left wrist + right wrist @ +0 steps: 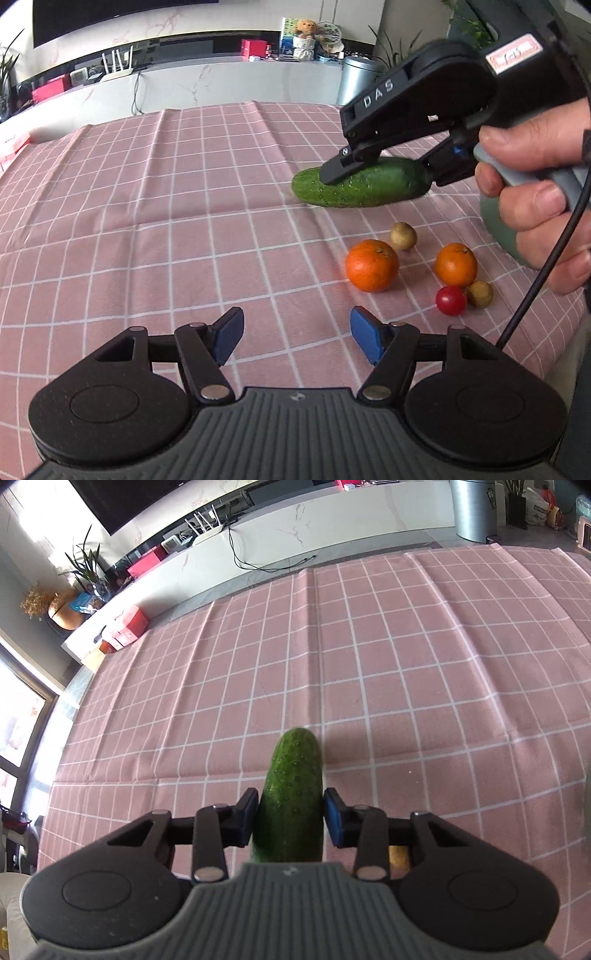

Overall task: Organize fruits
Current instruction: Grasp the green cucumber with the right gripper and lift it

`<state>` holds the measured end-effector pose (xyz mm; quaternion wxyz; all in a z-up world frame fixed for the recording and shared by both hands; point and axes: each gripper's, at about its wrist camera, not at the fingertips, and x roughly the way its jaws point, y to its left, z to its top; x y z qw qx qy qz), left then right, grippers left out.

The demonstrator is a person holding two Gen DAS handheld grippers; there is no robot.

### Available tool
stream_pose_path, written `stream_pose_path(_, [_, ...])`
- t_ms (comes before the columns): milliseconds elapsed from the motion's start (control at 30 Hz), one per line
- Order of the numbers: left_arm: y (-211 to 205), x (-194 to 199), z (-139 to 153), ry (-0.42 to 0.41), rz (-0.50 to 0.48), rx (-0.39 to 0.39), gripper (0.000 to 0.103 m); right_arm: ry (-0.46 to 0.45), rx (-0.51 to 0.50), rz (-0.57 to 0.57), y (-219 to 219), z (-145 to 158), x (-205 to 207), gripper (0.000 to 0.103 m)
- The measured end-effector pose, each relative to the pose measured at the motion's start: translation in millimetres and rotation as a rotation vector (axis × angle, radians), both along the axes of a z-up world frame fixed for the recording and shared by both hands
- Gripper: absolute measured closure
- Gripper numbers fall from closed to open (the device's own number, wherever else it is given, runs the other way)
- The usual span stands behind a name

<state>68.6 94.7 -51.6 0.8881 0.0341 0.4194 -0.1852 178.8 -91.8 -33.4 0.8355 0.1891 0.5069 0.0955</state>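
A green cucumber (pixel 291 794) runs lengthwise between the blue pads of my right gripper (pixel 290 812), and both pads press its sides. The left wrist view shows that right gripper (pixel 380 173) clamped across the cucumber (pixel 354 186), low over the pink checked tablecloth (pixel 166 206), with a person's hand (pixel 535 184) on its handle. Nearer lie two oranges (pixel 372 265) (pixel 455 264), a red cherry tomato (pixel 450 300) and two small brown round fruits (pixel 403 235) (pixel 480 293). My left gripper (pixel 297 332) is open with nothing in it, just short and left of the fruits.
A dull green rounded object (pixel 495 221) is partly hidden behind the hand at the right. A black cable (pixel 535 280) hangs from the right gripper. Past the table's far edge stand a white cabinet (pixel 240 85) and a metal bin (pixel 356 79).
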Motion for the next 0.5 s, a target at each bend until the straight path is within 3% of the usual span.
stream_pose_path(200, [-27,6,-7,0.003,-0.066,0.024,0.025,0.044,0.088,0.009,-28,9,-13,0.069])
stream_pose_path(300, [-33,6,-8,0.007,-0.071,0.024,0.025,0.097,0.149,0.034,-35,3,-26,0.069])
stream_pose_path(500, [-33,4,-9,0.018,-0.069,0.023,0.025,0.103,0.222,0.032,-49,6,-59,0.069])
